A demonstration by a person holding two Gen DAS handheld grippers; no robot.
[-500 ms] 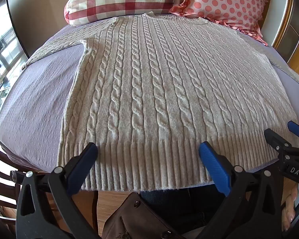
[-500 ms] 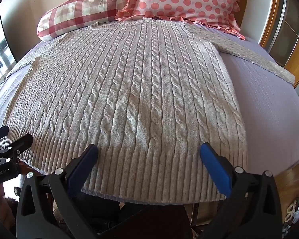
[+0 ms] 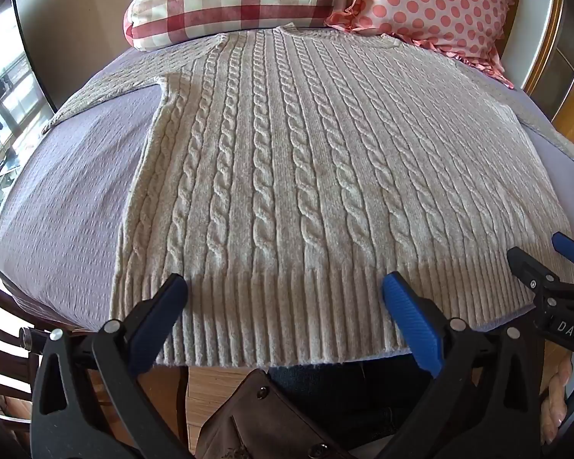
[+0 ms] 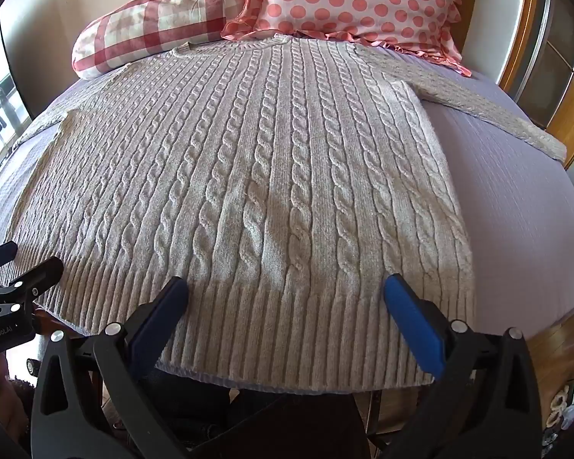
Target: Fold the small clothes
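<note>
A cream cable-knit sweater (image 3: 306, 176) lies flat and face up on a lilac-covered surface (image 3: 69, 206), neck far, ribbed hem near me. It also shows in the right wrist view (image 4: 256, 191), with both sleeves spread out to the sides. My left gripper (image 3: 285, 298) is open and empty, hovering over the left half of the hem. My right gripper (image 4: 287, 298) is open and empty over the right half of the hem. Each gripper shows at the edge of the other's view: the right one (image 3: 551, 256), the left one (image 4: 23, 260).
A red checked pillow (image 3: 233, 0) and a pink polka-dot pillow (image 3: 432, 0) lie beyond the sweater's neck. A wooden frame (image 4: 524, 38) rises at the far right. A brown bag (image 3: 264, 420) and wooden floor are below the near edge.
</note>
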